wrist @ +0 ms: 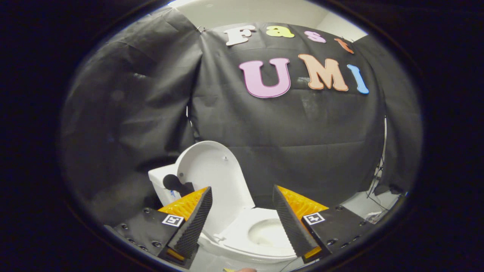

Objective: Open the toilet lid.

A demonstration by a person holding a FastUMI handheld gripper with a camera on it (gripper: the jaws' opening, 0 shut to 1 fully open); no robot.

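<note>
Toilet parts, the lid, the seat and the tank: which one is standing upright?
The lid: it is raised upright against the tank, while the seat lies flat around the bowl between the open fingers.

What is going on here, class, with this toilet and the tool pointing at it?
A person is working a hand-held gripper over a white toilet in a booth hung with black cloth. The toilet lid already stands raised, leaning back towards the tank, and the seat and bowl lie exposed below. The gripper's fingers are spread apart and hold nothing; the raised lid and bowl show between and just beyond them.
</note>
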